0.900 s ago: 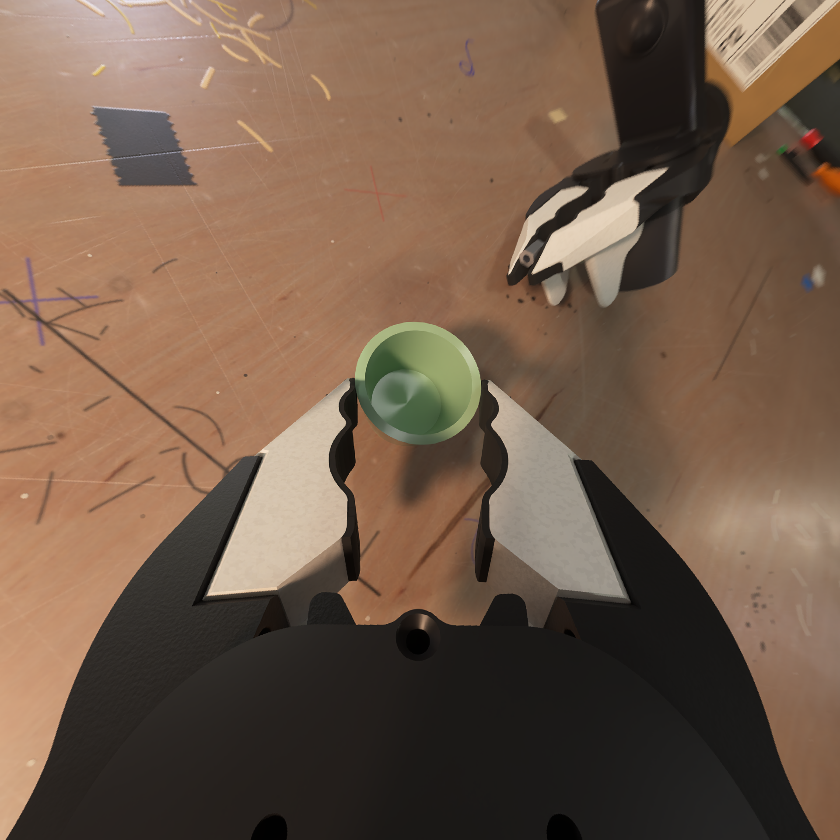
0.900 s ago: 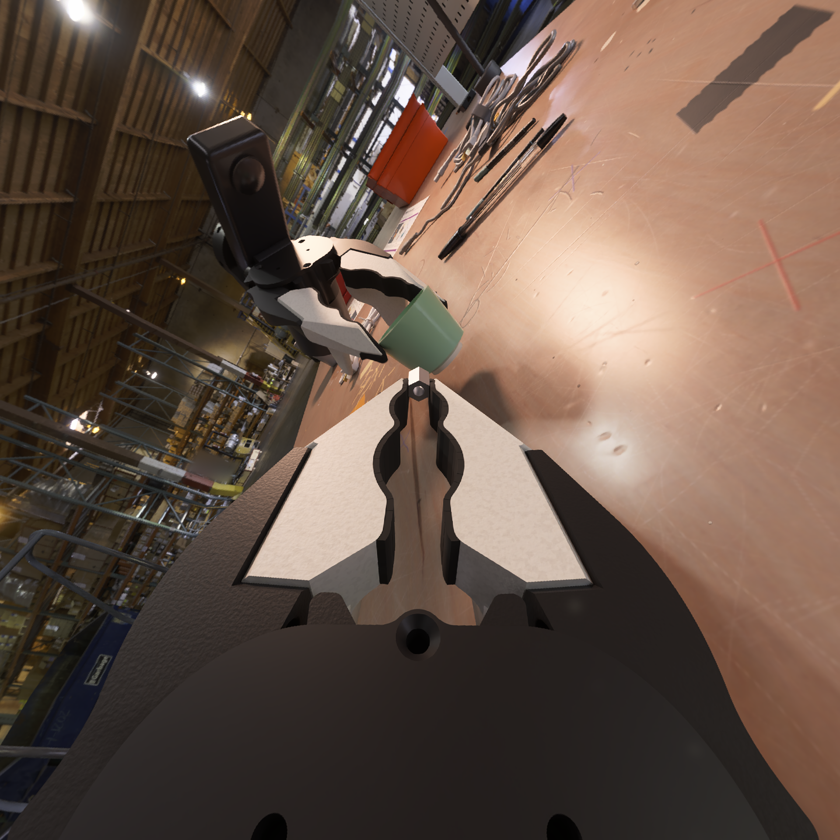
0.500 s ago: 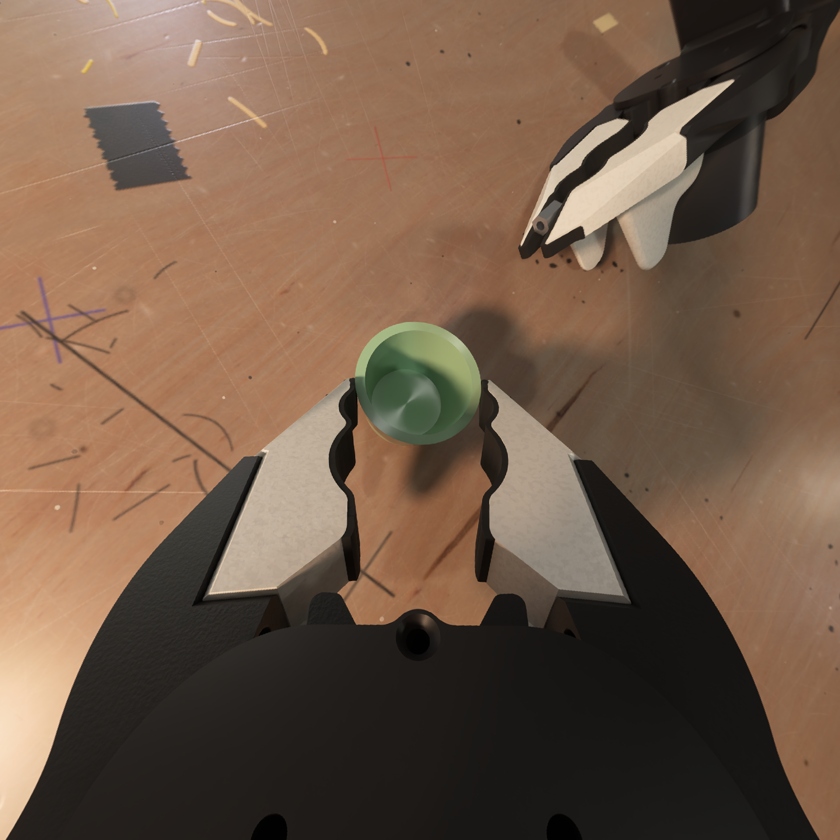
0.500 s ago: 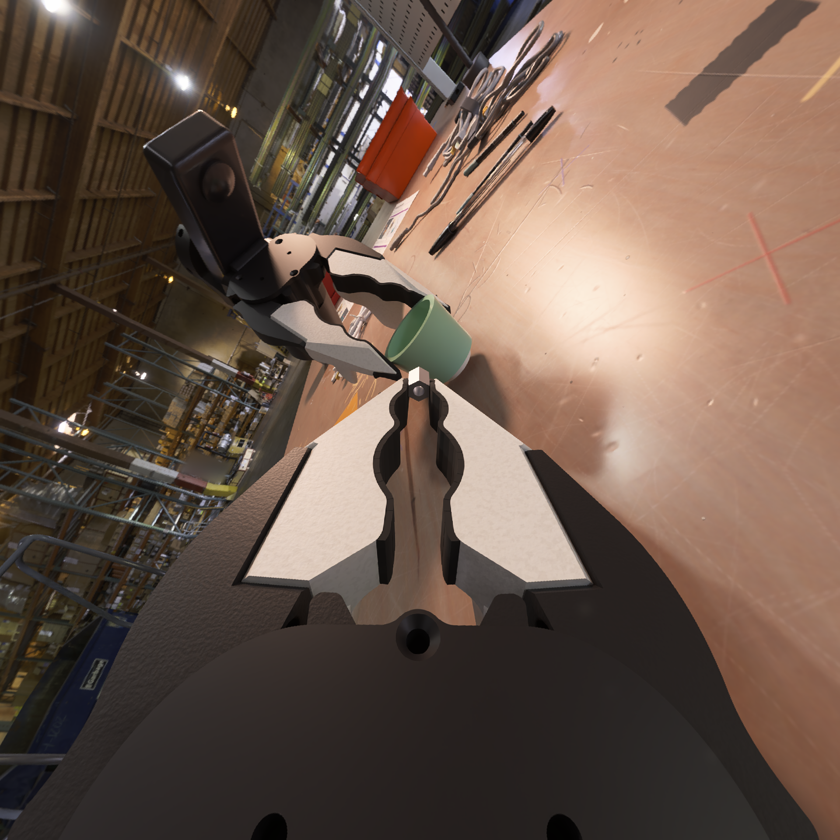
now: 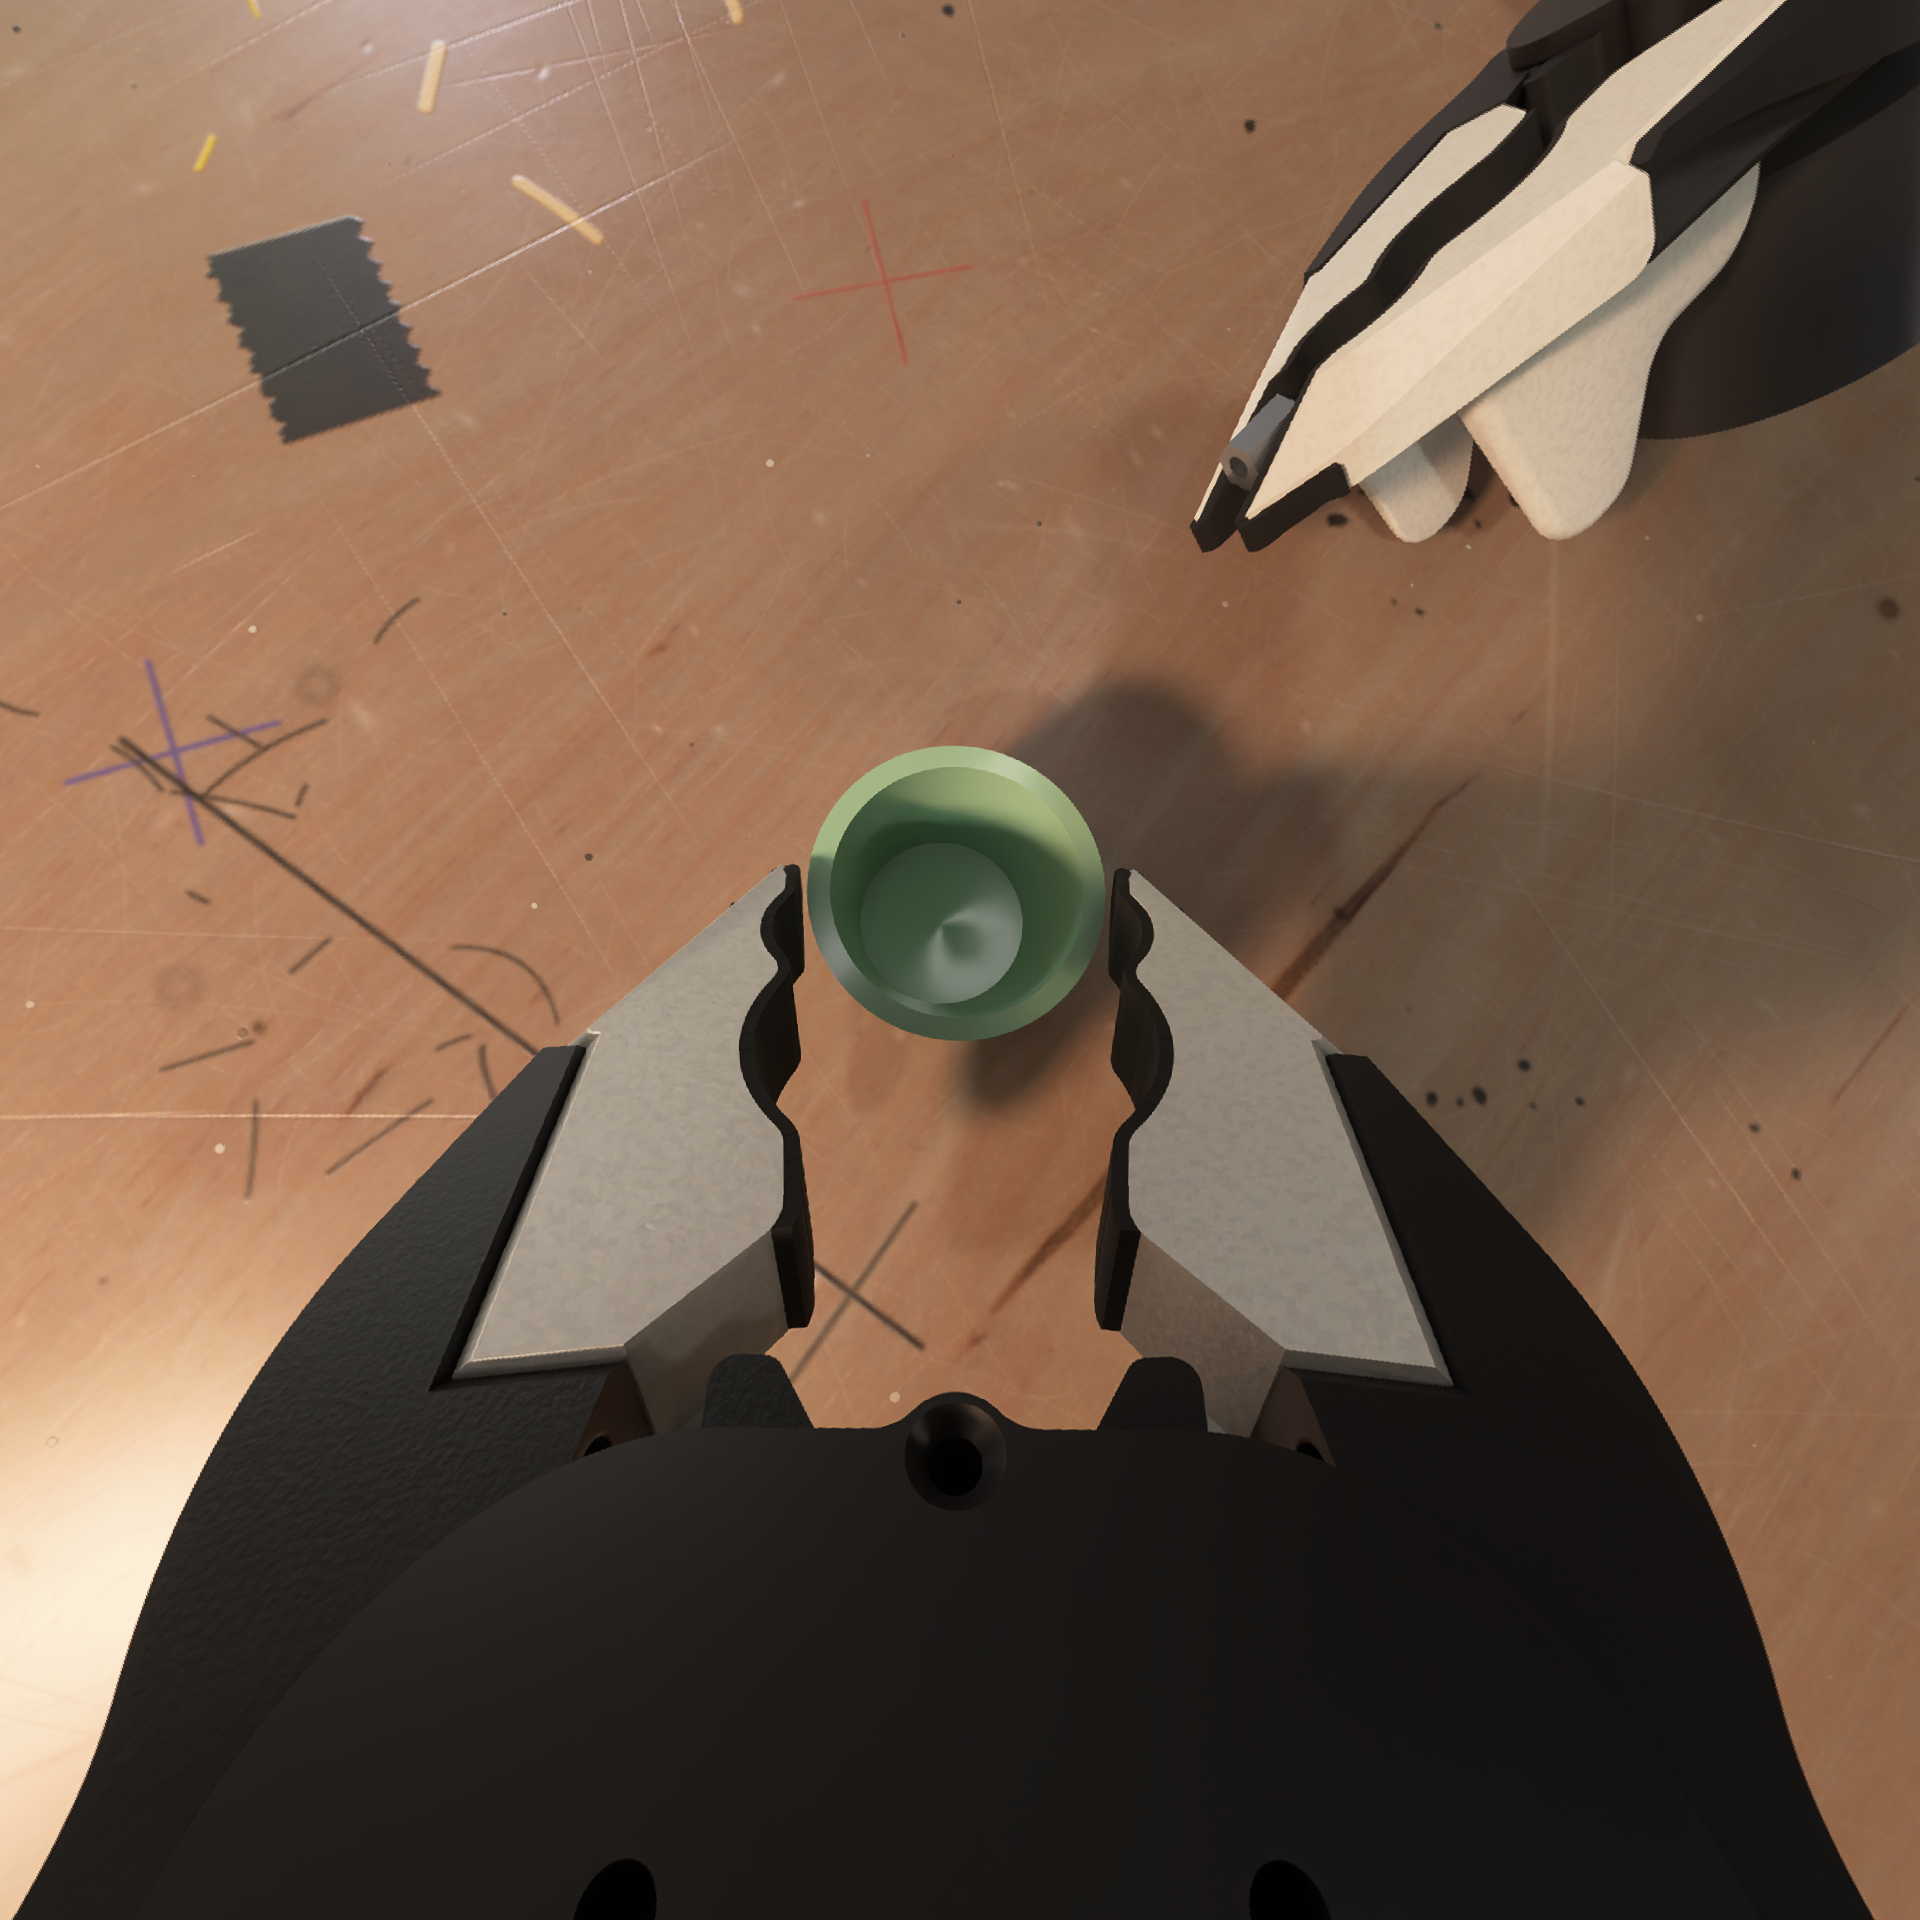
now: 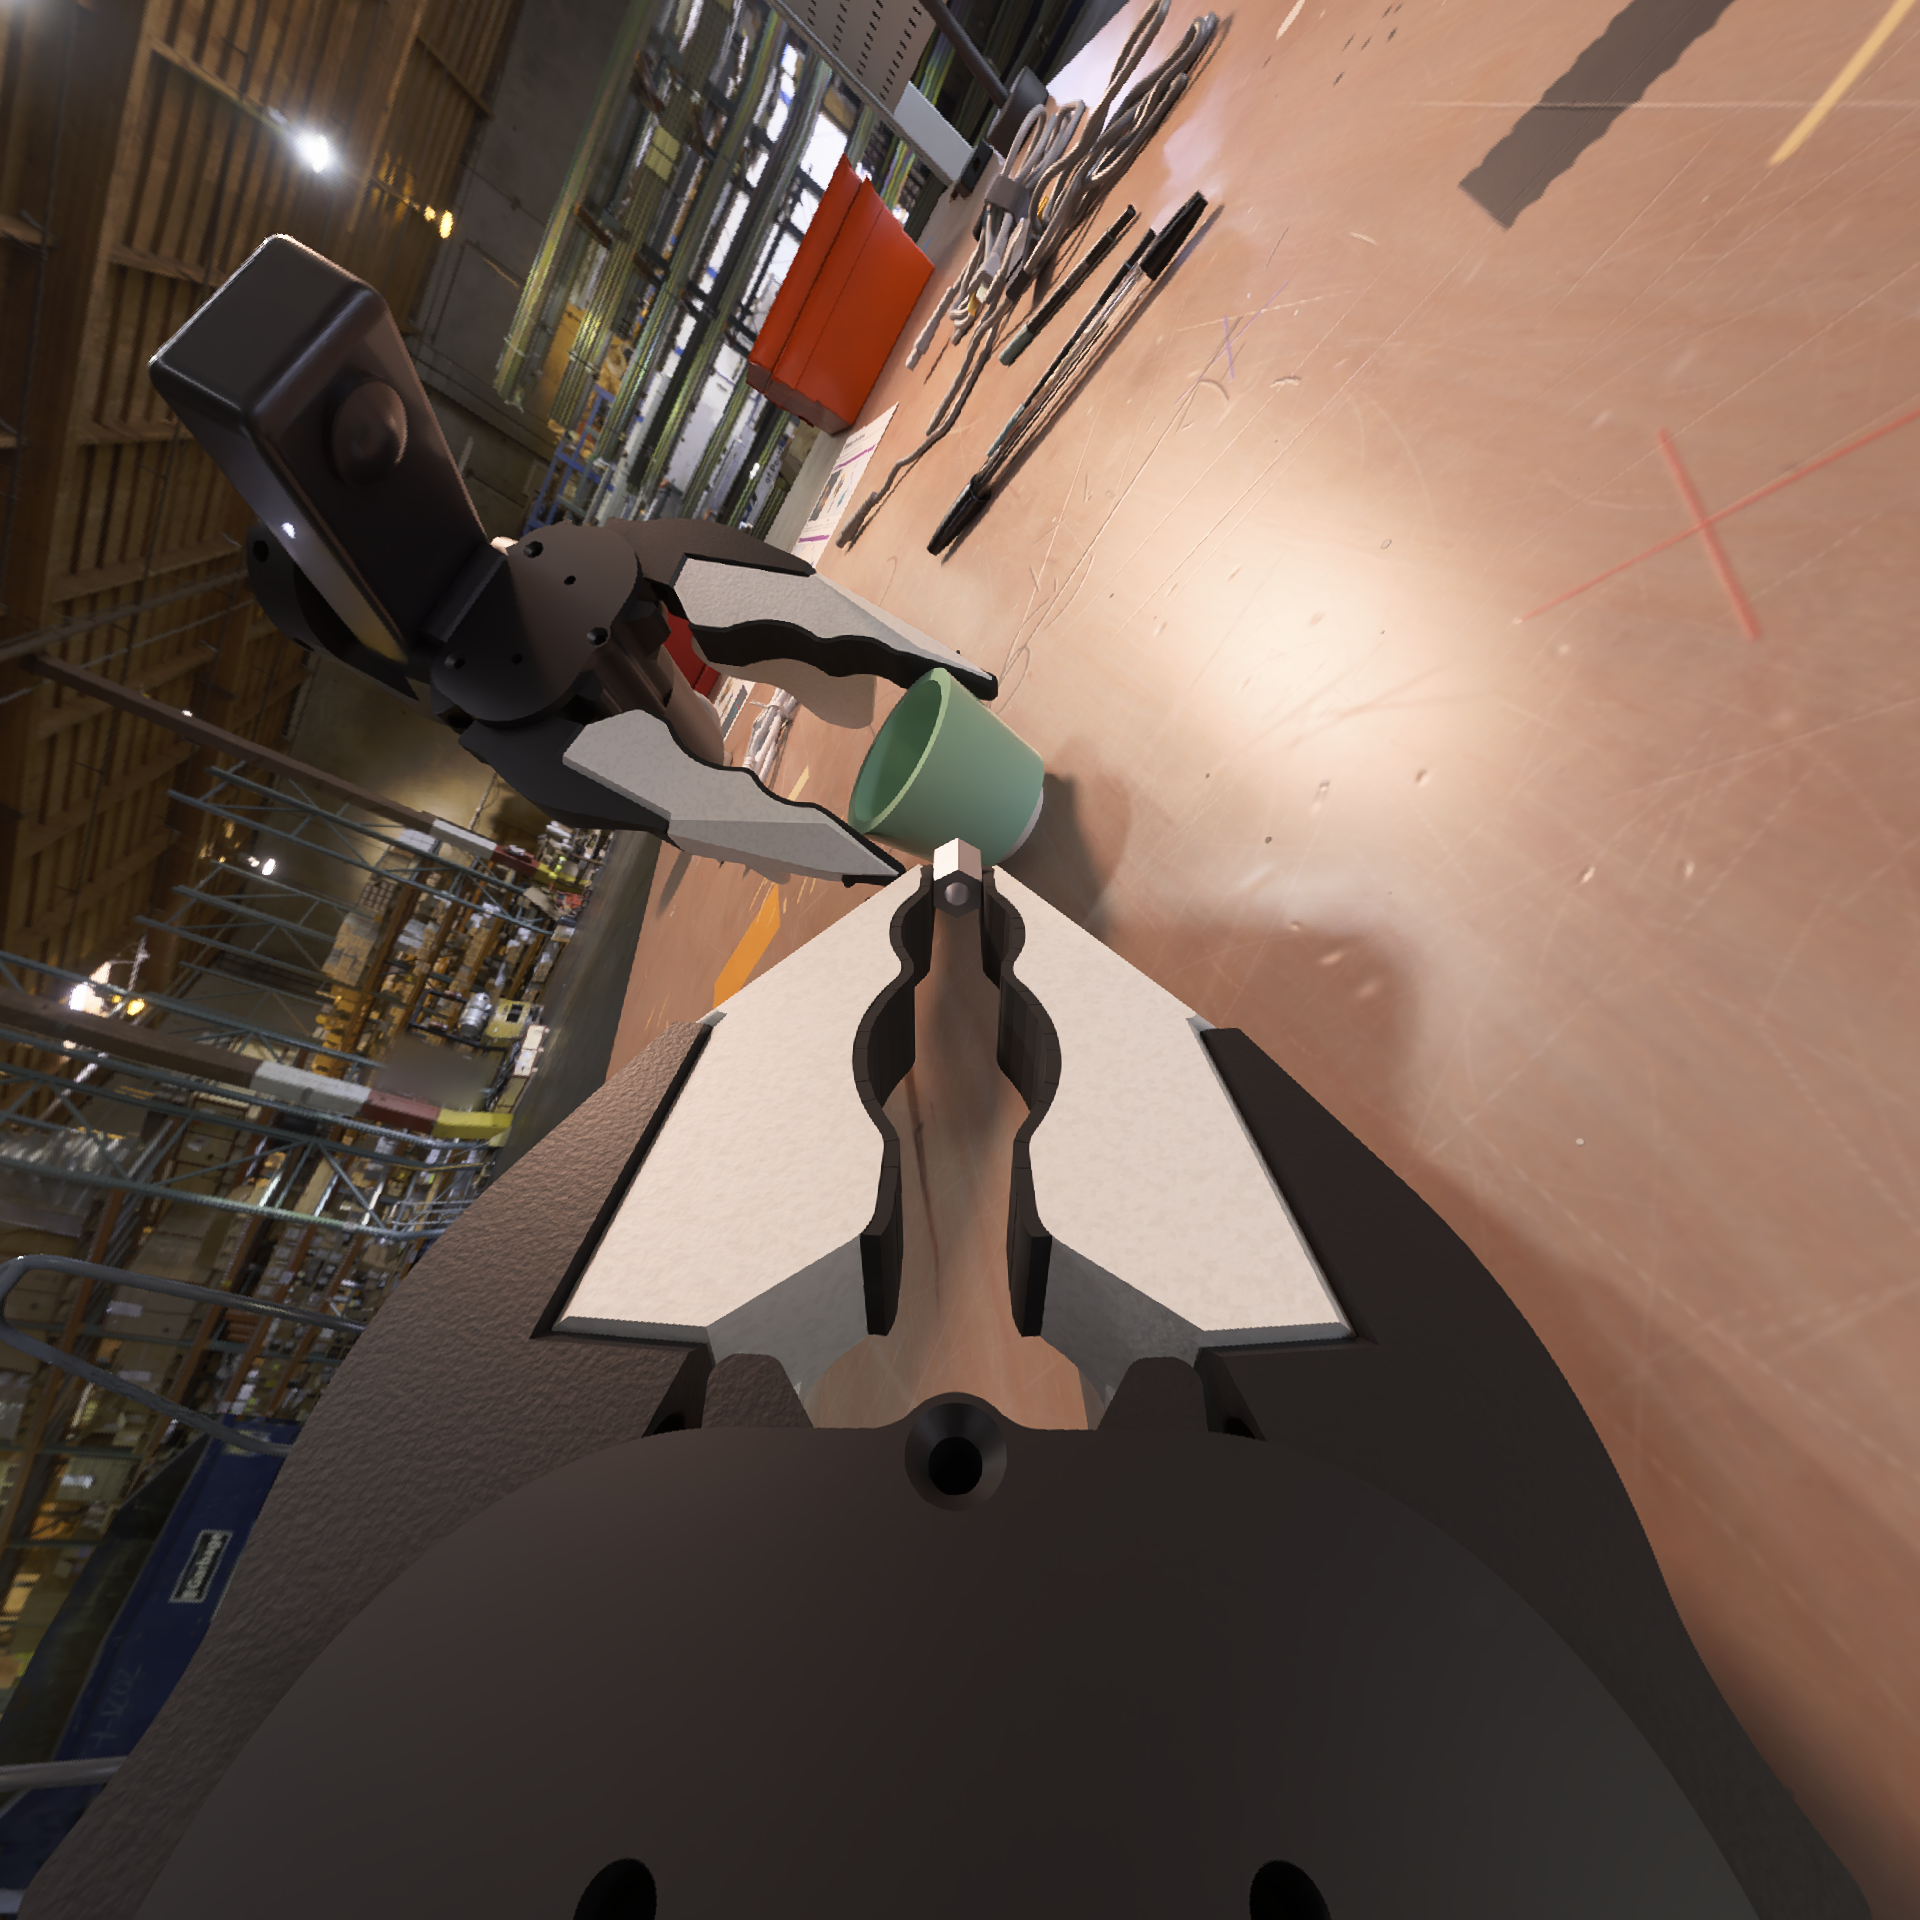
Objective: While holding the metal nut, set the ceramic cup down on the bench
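The green ceramic cup stands upright on the wooden bench, mouth up, with its base on the surface in the right wrist view. My left gripper is above it, one finger on each side of the rim. The jaws are slightly open, with a thin gap on both sides. It also shows in the right wrist view. My right gripper is shut on the small metal nut at its fingertips. It hovers to the cup's right, and in the left wrist view the nut shows too.
A black tape patch, a red cross mark and yellow shavings lie on the bench beyond the cup. Farther off are black pens, grey cables and a red box.
The left gripper came down with the cup until its base met the bench, and its jaws have widened a little. The right gripper kept hold of the nut beside it.
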